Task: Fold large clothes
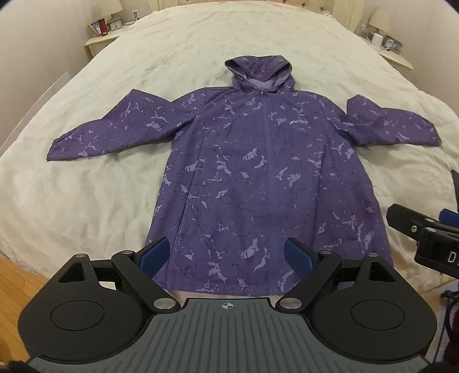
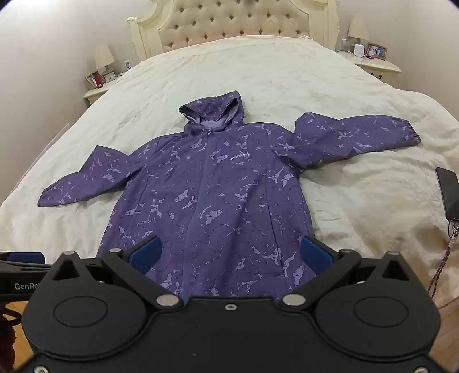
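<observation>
A purple hooded jacket (image 1: 258, 178) with a pale marbled print lies flat, front up and zipped, on the cream bed (image 1: 86, 186). Both sleeves spread sideways and the hood points toward the headboard. My left gripper (image 1: 226, 255) hovers open above the jacket's hem, nothing between its blue pads (image 1: 155, 254). In the right wrist view the same jacket (image 2: 206, 195) fills the middle, and my right gripper (image 2: 229, 254) hangs open over the hem with empty jaws. The right gripper's body shows at the right edge of the left wrist view (image 1: 424, 232).
A tufted headboard (image 2: 235, 23) stands at the far end. Nightstands with lamps and photo frames flank the bed (image 1: 103, 28) (image 2: 373, 61). A dark phone with a cord (image 2: 449, 189) lies on the bed's right side. Wooden floor (image 1: 17, 287) shows at the near left.
</observation>
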